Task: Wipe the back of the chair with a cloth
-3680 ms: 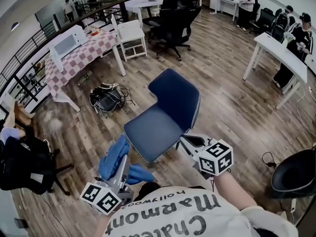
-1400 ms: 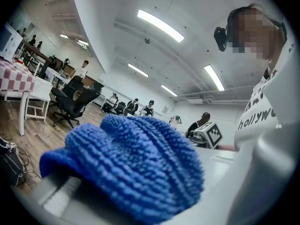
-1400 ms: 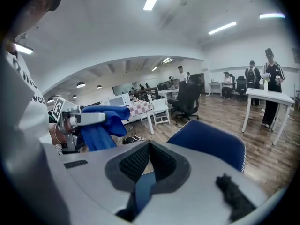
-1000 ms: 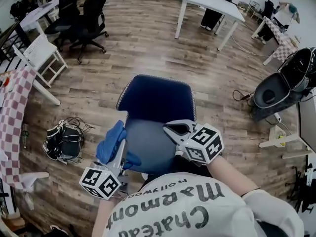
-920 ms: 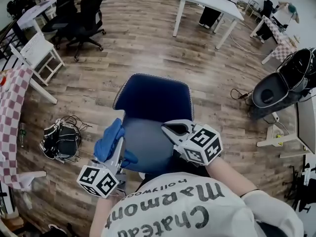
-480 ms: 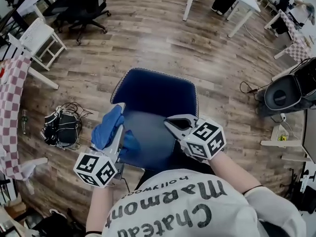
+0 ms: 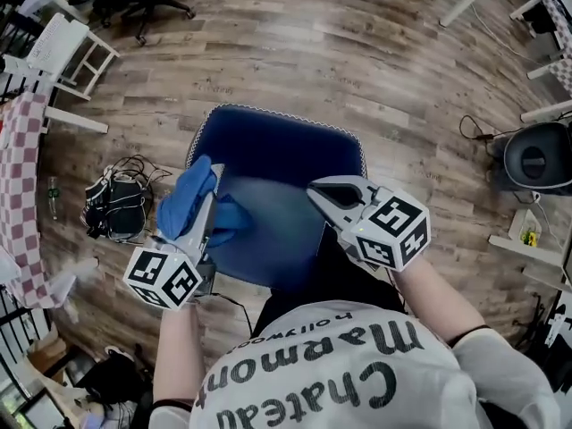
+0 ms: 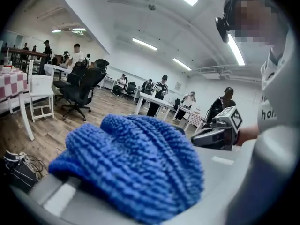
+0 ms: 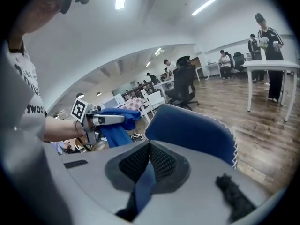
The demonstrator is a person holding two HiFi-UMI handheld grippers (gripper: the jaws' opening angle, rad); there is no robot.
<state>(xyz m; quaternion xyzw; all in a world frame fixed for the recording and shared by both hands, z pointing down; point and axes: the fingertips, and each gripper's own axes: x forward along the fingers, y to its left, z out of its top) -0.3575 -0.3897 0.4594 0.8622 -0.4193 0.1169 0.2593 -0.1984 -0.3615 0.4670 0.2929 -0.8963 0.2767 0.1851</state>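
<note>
The chair back (image 7: 277, 155) is a dark blue panel with a pale stitched rim, standing in the middle of the head view. Its top edge runs left to right across the frame, and the seat (image 7: 268, 231) lies just below it. The blue knitted cloth (image 7: 185, 206) hangs at the seat's left side, just below the left end of the back. Whether it touches the upholstery cannot be told. The left gripper (image 7: 211, 186) has its jaws closed on the cloth, which bulges out over them and fills that gripper's own view (image 8: 136, 168). The back therefore lies ahead of these jaws, up-frame and a little to the right, and this gripper is the nearer to it. My reading is that the wipe would begin at the left end and run along that long edge toward the right. The right gripper (image 7: 317, 190) hovers over the seat's right side with its jaws together and nothing held; only a sliver of blue shows behind the tips. Its view looks across to the back (image 9: 192, 130) and the cloth (image 9: 117, 125). All round is wood floor (image 7: 268, 52), with a tangle of cables (image 7: 116, 208) at the left and a checked tabletop (image 7: 22, 177) at the left edge
</note>
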